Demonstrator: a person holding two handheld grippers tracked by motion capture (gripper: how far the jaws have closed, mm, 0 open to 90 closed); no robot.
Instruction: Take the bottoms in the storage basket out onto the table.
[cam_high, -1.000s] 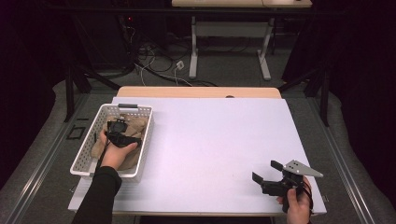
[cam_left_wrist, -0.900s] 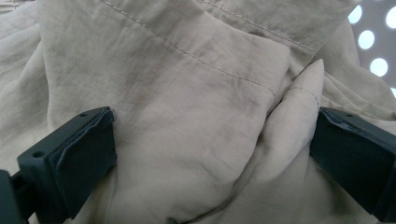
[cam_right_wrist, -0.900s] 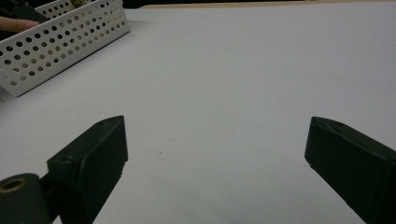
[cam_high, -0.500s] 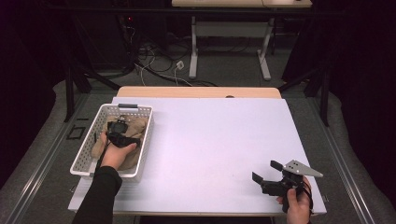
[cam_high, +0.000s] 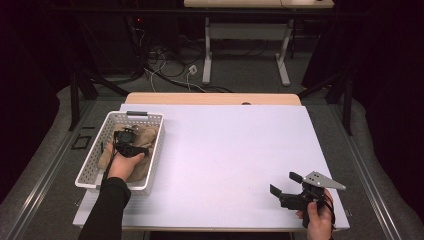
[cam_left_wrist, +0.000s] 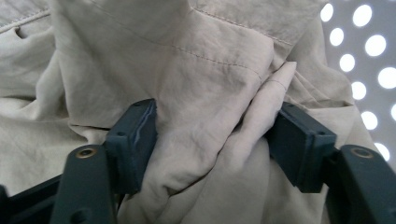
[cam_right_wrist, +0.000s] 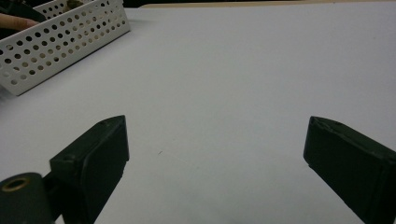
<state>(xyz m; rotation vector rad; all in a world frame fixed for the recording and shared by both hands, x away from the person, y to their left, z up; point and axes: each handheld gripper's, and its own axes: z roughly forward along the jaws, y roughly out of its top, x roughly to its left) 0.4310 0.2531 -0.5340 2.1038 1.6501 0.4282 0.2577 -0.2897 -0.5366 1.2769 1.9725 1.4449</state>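
crumpled beige cloth (cam_left_wrist: 205, 93) in white perforated plastic basket (cam_high: 95, 165) on white tabletop (cam_high: 230, 150), pinched by closing left gripper (cam_left_wrist: 212, 140); right gripper (cam_right_wrist: 215, 158) open, empty; dark room.

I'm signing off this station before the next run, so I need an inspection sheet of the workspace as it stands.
Surface: white table top, bare across the middle.
Job's things: beige cloth bunched in the white perforated basket at the table's left.
Clutter: nothing seen.
Grippers: left tongs have just been closing, a fold of cloth between the pads; right tongs open over bare table, nothing between them.
Cables: a tangle on the floor beyond the table.
Surroundings: dark room, white desk legs behind, grey floor.
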